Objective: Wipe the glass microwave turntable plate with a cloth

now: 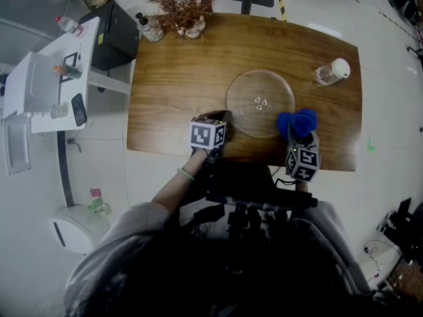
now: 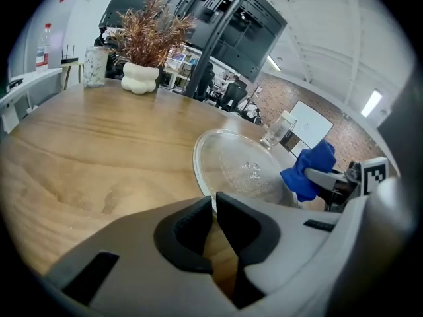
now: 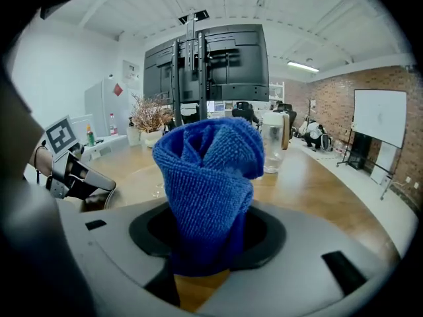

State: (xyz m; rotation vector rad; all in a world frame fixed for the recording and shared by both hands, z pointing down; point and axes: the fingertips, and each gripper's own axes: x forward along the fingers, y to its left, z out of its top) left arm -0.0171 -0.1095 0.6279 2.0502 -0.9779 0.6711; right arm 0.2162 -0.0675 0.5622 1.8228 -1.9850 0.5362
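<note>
The clear glass turntable plate (image 1: 260, 94) lies flat on the wooden table (image 1: 172, 91), right of the middle. My left gripper (image 1: 223, 116) sits at the plate's near-left rim. In the left gripper view its jaws (image 2: 214, 207) stand almost together, with the rim of the plate (image 2: 244, 167) running into the thin gap between them. My right gripper (image 1: 299, 135) is shut on a bunched blue cloth (image 1: 297, 121) at the plate's near-right edge. The cloth (image 3: 208, 177) stands up out of the right gripper (image 3: 210, 243) and hides the fingertips.
A clear jar with a white lid (image 1: 332, 71) lies at the table's far right. A dried plant in a white vase (image 1: 182, 8) and a glass jar (image 1: 151, 28) stand along the far edge. A white side table (image 1: 49, 78) stands left of the table.
</note>
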